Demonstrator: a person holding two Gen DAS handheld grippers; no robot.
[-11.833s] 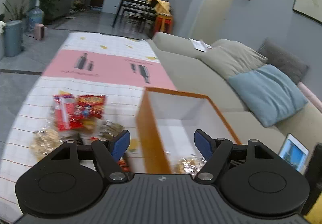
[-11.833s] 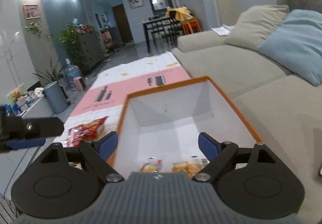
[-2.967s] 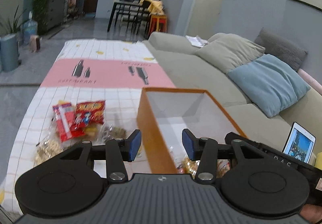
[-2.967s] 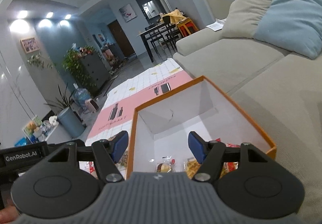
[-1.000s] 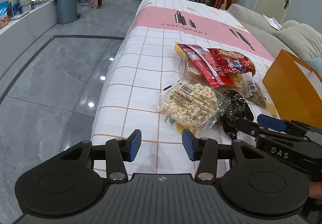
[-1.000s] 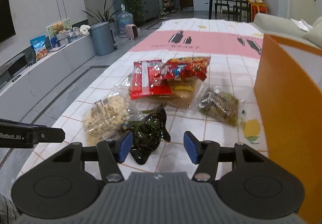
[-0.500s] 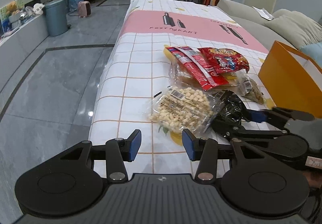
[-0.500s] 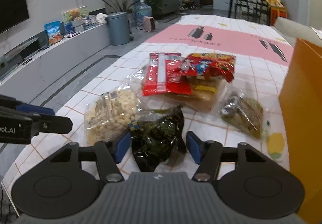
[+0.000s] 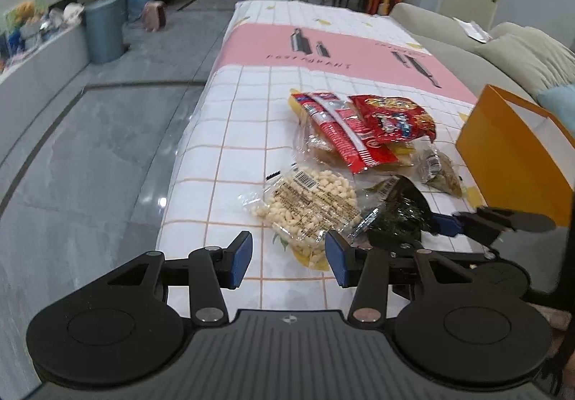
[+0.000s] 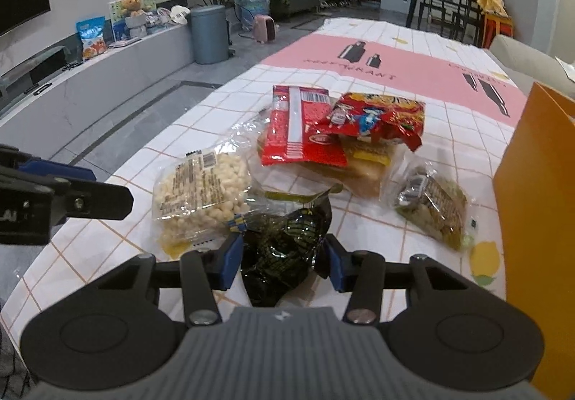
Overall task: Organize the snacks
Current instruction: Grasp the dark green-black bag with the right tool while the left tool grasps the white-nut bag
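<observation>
While the right gripper (image 10: 284, 265) sits low over the near end of the worktop (image 10: 449, 134), its blue pads flank a dark green crinkly snack packet (image 10: 284, 242); its jaws have just been closing, and the pads now look pressed against the packet's two sides, though the fisheye view leaves a small doubt about the contact on the right-hand pad. Just beside that packet, to its left in the right wrist view, lies a clear bag of pale puffed snacks (image 10: 201, 195), and behind them a small heap: a red wrapper with a white stripe (image 10: 298, 127) and a red cartoon-printed packet (image 10: 377, 119) on top of a yellowish clear-wrapped pack (image 10: 363, 166). A clear bag of greenish-brown pieces (image 10: 431, 209) rests apart from the heap, near the orange box (image 10: 532, 191) (its wall stands upright at the right edge of the cloth). The left gripper (image 9: 287, 258) hovers at the near edge of the worktop with its jaws parted and nothing between them, the bag of pale puffed snacks just ahead of its fingertips.
</observation>
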